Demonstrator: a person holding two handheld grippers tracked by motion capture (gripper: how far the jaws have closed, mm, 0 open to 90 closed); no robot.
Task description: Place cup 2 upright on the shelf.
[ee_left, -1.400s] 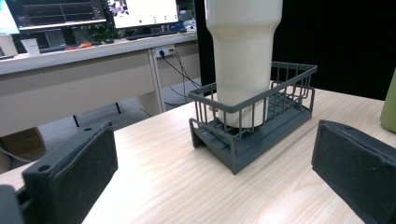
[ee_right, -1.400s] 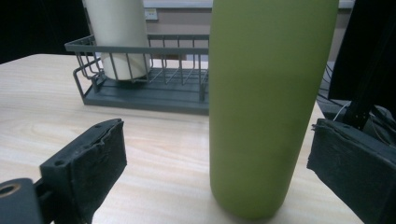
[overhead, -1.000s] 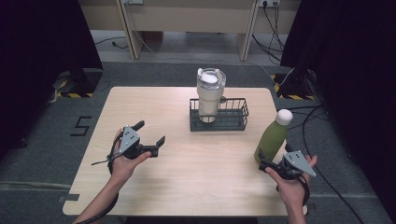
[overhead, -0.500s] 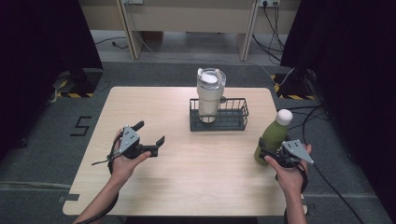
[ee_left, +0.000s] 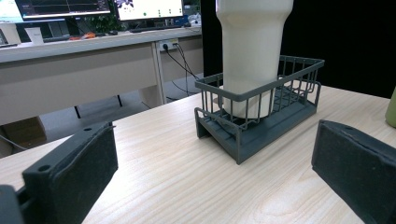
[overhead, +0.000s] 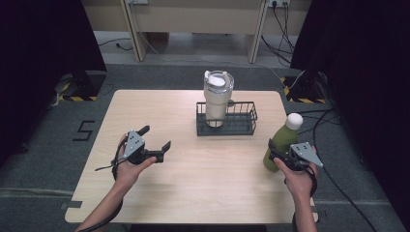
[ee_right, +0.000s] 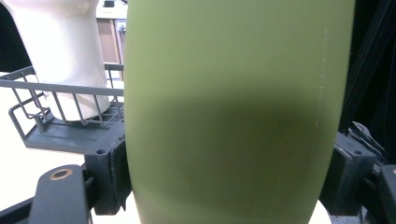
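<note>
Currently the tall olive-green bottle with a white cap (overhead: 283,140) is clamped low on its body by the right gripper (overhead: 278,157), fingers closed against both sides, presumably for steadiness. It is stood at the counter's (overhead: 193,183) 3 o'clock edge, long axis vertical, cap up. The dark wire basket (overhead: 226,119) holding a cream tumbler (overhead: 215,99) is found at 12 o'clock. The left gripper (overhead: 154,140) is held at 9 o'clock, fingers spread, nothing between them.
</note>
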